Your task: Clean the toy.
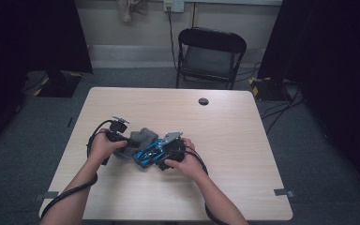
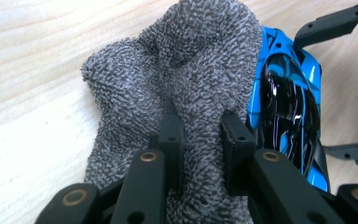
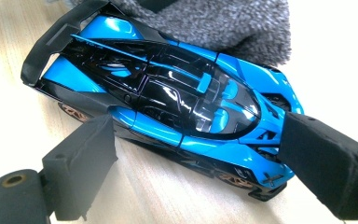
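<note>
A crumpled grey knitted cloth (image 2: 177, 70) lies on the table, left of centre. My left gripper (image 2: 200, 126) is shut on its near part, with fabric bunched between the two jaws. Against the cloth's right side rests a glossy blue and black toy car (image 3: 177, 98) on its wheels. My right gripper (image 3: 198, 128) straddles the car, one pad on its side near the rear wheel and the other on its front corner. From above, the cloth (image 1: 139, 138), the car (image 1: 148, 152), the left gripper (image 1: 126, 140) and the right gripper (image 1: 158, 155) sit close together.
The pale wooden table (image 1: 225, 140) has a dark round grommet (image 1: 203, 101) near its far edge. A black folding chair (image 1: 211, 51) stands beyond the table. Dark curtains hang at both sides, and cables run across the floor at right.
</note>
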Motion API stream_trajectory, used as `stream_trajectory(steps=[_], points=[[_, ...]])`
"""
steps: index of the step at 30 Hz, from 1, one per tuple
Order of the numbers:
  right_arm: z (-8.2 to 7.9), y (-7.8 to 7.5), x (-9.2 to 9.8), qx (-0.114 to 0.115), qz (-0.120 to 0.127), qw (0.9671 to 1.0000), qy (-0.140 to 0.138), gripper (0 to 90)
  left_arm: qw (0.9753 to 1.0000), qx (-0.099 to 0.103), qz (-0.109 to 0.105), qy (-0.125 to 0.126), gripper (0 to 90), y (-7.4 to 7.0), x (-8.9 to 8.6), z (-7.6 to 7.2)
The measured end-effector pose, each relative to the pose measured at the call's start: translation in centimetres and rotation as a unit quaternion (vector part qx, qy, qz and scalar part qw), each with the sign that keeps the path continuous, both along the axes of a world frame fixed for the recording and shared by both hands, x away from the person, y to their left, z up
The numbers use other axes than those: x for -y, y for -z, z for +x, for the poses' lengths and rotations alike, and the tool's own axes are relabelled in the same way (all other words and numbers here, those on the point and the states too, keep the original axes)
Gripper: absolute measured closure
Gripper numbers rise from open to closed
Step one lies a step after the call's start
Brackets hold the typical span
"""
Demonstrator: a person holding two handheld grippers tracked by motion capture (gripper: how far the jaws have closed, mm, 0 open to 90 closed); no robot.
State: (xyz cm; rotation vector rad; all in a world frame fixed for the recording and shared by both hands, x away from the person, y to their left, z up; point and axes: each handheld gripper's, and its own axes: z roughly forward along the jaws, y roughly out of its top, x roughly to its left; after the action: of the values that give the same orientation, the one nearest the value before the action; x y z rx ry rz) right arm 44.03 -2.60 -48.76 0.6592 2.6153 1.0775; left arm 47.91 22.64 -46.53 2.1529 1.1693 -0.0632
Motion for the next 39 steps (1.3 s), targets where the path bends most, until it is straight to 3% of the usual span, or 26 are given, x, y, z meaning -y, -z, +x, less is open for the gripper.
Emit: stream_trajectory(steps=[14, 21, 25, 29, 39], points=[[0.0, 0.0, 0.0, 0.0, 0.0, 1.0, 0.001, 10.5, 1.0, 0.0, 0.001, -0.002, 73.6, -0.5, -1.7, -1.2], [0.0, 0.0, -0.1, -0.001, -0.002, 1.0, 0.001, 10.5, 0.9996, 0.024, -0.005, -0.011, 73.5, -1.9, -2.0, -0.7], [0.0, 0.0, -0.1, -0.001, -0.002, 1.0, 0.001, 10.5, 0.999, 0.037, -0.018, -0.016, 73.5, -2.6, -1.1, 0.3], [0.0, 0.0, -0.1, -0.001, -0.002, 1.0, 0.001, 10.5, 0.999, 0.038, -0.017, -0.013, 73.5, -2.6, 0.3, 1.3], [0.0, 0.0, 0.0, 0.0, -0.003, 1.0, -0.001, 10.5, 0.9984, 0.052, -0.003, -0.023, 73.6, -0.7, 3.8, 3.4]])
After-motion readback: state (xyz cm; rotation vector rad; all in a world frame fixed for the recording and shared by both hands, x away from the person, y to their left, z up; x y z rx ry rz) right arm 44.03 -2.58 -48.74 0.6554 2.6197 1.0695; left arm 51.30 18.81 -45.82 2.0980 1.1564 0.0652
